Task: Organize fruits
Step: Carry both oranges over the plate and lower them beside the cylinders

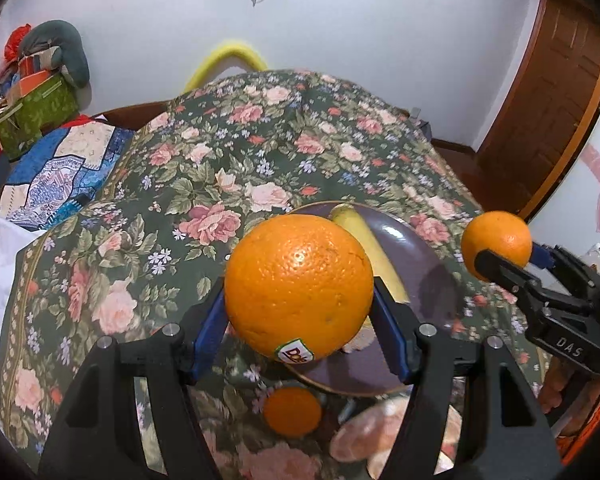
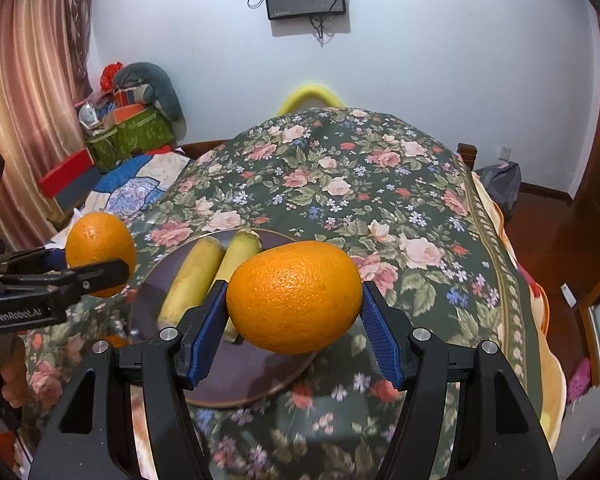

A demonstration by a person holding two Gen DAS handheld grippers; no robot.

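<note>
My left gripper [image 1: 298, 300] is shut on a large orange with a sticker [image 1: 299, 286] and holds it above the near edge of a dark purple plate [image 1: 416, 240]. My right gripper [image 2: 294, 300] is shut on a second orange [image 2: 295, 297] above the plate's right part [image 2: 260, 376]. Each held orange also shows in the other view, the right one [image 1: 496, 242] and the left one [image 2: 98, 246]. Two bananas [image 2: 190, 280] lie on the plate. A small orange [image 1: 293, 411] lies on the floral cloth below my left gripper.
The floral bedspread [image 2: 380, 184] covers the bed. A patchwork quilt [image 1: 60, 176] and green boxes [image 1: 32, 116] sit at the far left. A wooden door [image 1: 548, 100] stands at the right. A pale round object [image 1: 380, 436] lies near the plate's front.
</note>
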